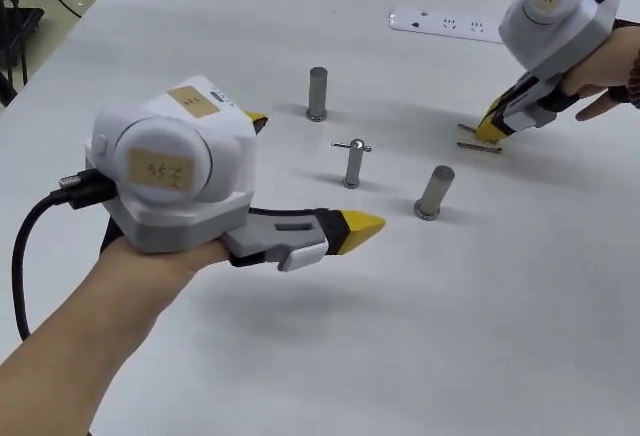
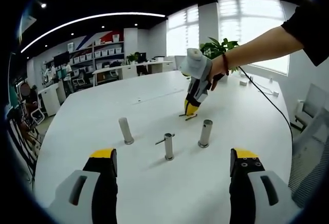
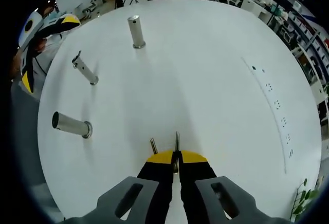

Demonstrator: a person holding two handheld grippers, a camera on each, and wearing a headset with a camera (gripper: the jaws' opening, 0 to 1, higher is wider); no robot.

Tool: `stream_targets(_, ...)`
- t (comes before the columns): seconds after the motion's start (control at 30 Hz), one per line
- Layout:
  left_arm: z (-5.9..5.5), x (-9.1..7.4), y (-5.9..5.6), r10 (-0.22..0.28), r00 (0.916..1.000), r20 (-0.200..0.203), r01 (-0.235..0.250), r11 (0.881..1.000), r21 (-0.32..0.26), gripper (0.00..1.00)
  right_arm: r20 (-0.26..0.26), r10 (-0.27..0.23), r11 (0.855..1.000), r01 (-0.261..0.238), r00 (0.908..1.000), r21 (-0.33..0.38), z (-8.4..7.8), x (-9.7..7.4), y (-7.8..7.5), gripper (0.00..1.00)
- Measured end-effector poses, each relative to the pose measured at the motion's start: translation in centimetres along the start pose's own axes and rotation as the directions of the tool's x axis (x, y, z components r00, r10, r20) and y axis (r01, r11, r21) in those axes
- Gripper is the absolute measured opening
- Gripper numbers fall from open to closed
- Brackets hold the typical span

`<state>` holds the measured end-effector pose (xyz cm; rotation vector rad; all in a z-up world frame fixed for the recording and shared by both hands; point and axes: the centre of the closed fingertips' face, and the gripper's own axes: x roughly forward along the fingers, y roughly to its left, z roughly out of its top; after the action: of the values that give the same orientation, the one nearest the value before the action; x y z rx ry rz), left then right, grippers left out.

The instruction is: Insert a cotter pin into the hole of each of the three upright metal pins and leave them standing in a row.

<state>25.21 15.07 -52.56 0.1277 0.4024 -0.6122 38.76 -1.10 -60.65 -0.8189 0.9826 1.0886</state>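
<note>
Yellow-tipped right hand-held gripper [image 3: 176, 157] pinches a cotter pin [image 3: 176, 140] (mostly hidden); left [image 2: 174, 156] gapes empty.

Left tool [image 1: 311, 170]: the jaws are showing black shanks, yellow wedge tips and pale grey outer shells, each shell carrying an oblong slot. A thick black cable [image 1: 30, 226] is running from its rear through a ribbed connector.

Right tool [image 3: 176, 157]: the jaws are showing matching black shanks, yellow tips and slotted grey shells. A thin black cord [image 2: 259, 91] is running from its casing.

Person: the right arm is wearing a black sleeve [image 2: 308, 29], and the wrist is wearing a dark beaded bracelet [image 2: 224, 62].
</note>
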Motion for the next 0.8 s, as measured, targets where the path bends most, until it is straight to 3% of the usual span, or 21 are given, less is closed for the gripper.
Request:
stream_targets(0.33,-0.3,0.0,-0.1,-0.010,0.9999,-0.013,0.010,1.000,-0.009,0.86,-0.004,-0.008,0.999,0.008,1.0000,-0.042,0.1,0.3,-0.9,0.00)
stream_targets(0.4,-0.4,0.0,-0.3,-0.015,0.9996,-0.022,0.015,1.000,-0.016,0.83,-0.005,-0.032,0.997,0.032,0.9995,-0.068,0.2,0.3,-1.5,0.00)
stream_targets(0.63,-0.5,0.1,-1.0,-0.039,0.9988,-0.030,0.038,0.999,-0.024,0.79,0.042,-0.060,0.994,0.063,0.9973,-0.090,1.3,-0.6,-2.4,0.00)
stream_targets(0.8,-0.5,0.1,-1.6,-0.063,0.9971,-0.043,0.061,0.997,-0.040,0.71,0.082,-0.082,0.989,0.091,0.9933,-0.114,2.0,-2.1,-1.6,0.00)
